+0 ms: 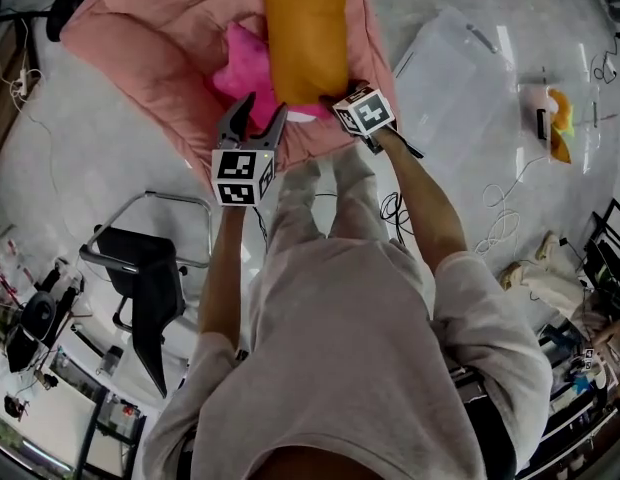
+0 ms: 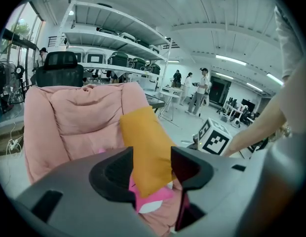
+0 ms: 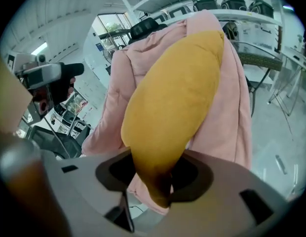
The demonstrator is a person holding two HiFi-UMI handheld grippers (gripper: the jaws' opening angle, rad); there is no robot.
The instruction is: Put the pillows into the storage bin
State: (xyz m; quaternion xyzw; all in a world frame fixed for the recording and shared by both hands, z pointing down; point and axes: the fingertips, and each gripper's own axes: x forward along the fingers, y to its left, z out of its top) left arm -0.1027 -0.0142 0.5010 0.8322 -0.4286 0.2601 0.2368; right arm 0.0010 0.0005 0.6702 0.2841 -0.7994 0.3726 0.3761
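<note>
Orange pillow (image 1: 305, 30) runs toward 12 o'clock from the right hand-held gripper (image 1: 348, 96), which pinches its near end; the left hand-held gripper (image 1: 258, 116), spread and empty, hangs at 9 o'clock.

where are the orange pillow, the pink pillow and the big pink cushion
orange pillow (image 1: 305, 28): head view, its middle
pink pillow (image 1: 245, 68): head view, its exposed left side
big pink cushion (image 1: 140, 28): head view, its left padding

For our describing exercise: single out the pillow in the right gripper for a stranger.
On the floor sits a big pale-pink seat. Of two pillows on it, take the long orange pillow, its near end pinched in the right gripper. The magenta pillow beside it is not held.
</note>
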